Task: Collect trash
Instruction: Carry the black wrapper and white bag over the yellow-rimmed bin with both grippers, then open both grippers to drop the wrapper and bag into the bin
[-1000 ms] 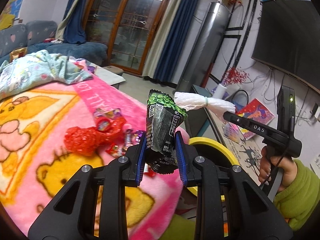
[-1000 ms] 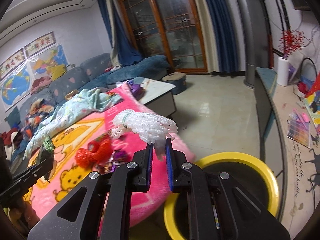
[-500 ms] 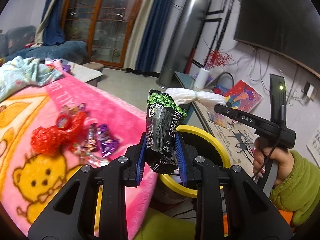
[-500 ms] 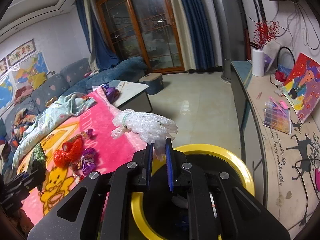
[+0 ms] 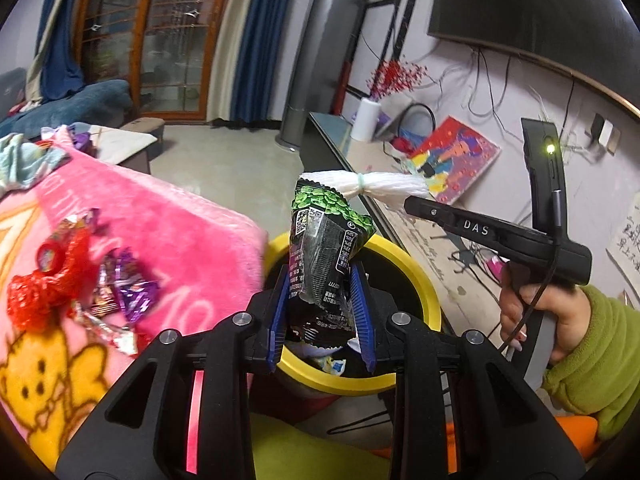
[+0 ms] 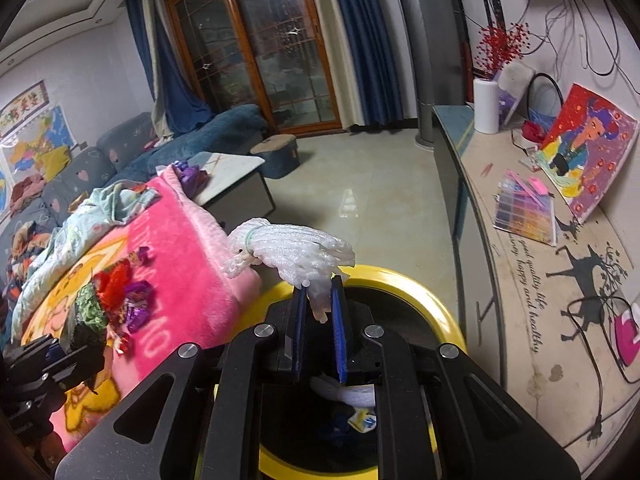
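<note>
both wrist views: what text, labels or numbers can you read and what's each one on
"DAS": side of the right gripper, left wrist view.
"good quality life", "healthy happy and": floor mat, roughly read.
"10", upside down: pink blanket.
Black-and-green snack wrapper: square code and small print, unreadable.
Wall posters: characters too blurred.

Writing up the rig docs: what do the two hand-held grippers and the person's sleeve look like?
Both hand-held grippers are matte black with blue ribbed pads and silver pivot screws. The left hand-held gripper shows wide triangular cut-outs. The right hand-held gripper reads "DAS" in white, carries a black module with a lit green light, and trails a thin dark cable. The sleeve is green fleece.
</note>
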Tool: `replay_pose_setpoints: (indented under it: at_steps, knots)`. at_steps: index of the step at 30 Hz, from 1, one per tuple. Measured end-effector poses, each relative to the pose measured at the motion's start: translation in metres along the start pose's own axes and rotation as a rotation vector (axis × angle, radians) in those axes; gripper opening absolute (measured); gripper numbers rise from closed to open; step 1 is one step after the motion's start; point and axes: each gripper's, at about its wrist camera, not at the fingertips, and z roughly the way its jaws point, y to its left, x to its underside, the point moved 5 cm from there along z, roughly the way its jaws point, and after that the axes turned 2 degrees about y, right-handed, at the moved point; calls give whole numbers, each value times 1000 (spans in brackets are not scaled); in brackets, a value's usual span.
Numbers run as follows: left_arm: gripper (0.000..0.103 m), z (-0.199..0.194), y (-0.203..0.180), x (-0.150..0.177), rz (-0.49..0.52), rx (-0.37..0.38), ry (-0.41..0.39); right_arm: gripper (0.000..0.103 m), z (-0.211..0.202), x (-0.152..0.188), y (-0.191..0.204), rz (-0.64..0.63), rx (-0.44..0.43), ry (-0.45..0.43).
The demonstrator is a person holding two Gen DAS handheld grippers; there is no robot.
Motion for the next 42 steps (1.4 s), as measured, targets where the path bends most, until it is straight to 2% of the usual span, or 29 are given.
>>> replay_pose_setpoints:
  at_steps: [7,20,21,23,24,25,28,34,35,37,42]
  knots:
    - [23,25,-16,2,64,7,38,12,2,14,-25,15,42,39]
    - [25,61,-28,6,88,35,98,15,15,39,-59,66,76,136]
    - [28,64,-29,6,87,35,100,15,16,40,-60,72,77,143]
    - [46,64,-27,6,80,31,100,21,19,42,-64,90,90,161]
    - [58,64,-25,6,70,32,99,29,20,42,-66,101,90,164]
    - [60,63,-24,6,64,37,96,37,20,42,-67,111,85,164]
    - [80,59,-19,3,43,22,86,46,20,42,-68,122,86,159]
    - [92,41,-6,-1,-1,-8,41,49,16,36,-58,113,66,142]
    - [92,38,-4,-1,-5,-17,32,50,15,35,-55,111,61,139]
    - [92,31,1,-2,-21,-35,15,58,13,31,-47,98,48,129]
    - [92,11,13,-5,-39,-87,-38,61,6,23,-18,44,5,103]
